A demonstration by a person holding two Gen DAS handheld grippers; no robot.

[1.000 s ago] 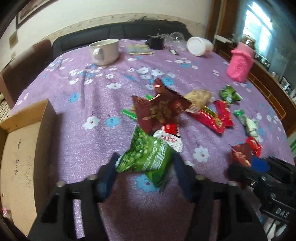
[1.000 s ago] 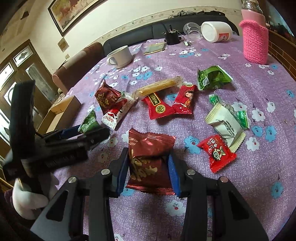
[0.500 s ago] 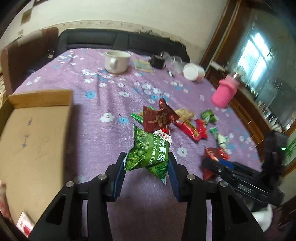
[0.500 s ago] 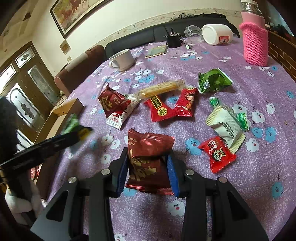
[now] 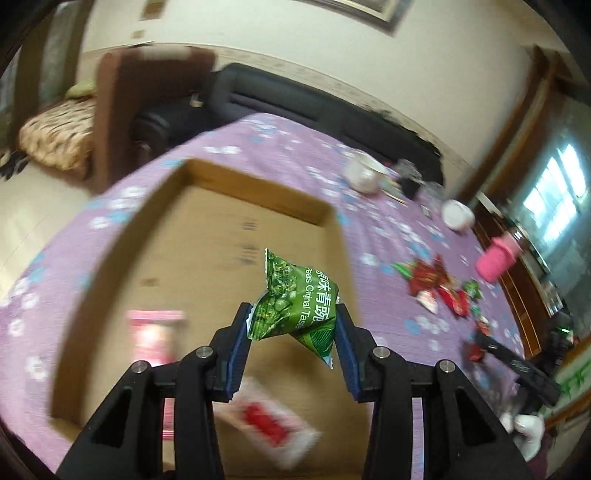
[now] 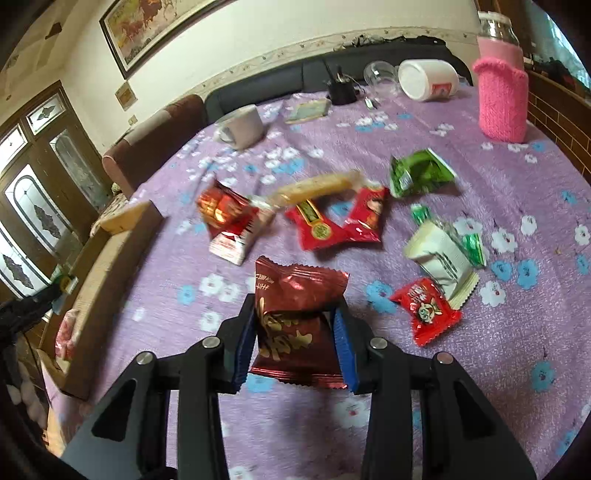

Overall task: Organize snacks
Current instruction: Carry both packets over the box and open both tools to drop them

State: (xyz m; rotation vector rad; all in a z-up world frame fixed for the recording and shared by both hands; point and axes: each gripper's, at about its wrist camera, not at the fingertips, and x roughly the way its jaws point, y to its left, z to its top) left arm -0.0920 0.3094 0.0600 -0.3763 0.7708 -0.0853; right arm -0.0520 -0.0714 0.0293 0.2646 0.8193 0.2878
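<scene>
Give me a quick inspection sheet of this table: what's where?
Surface: purple flowered tablecloth.
Job's things: green pea packet held above cardboard box, which already contains packets; dark red packet; loose snacks mid-table.
Clutter: white mug, pink knitted jar cover, tipped white container.
Grippers: left hand-held gripper shut on green pea packet; right hand-held gripper shut on dark red packet.
Cables: nothing seen.
Surroundings: dark sofa, framed picture.
</scene>
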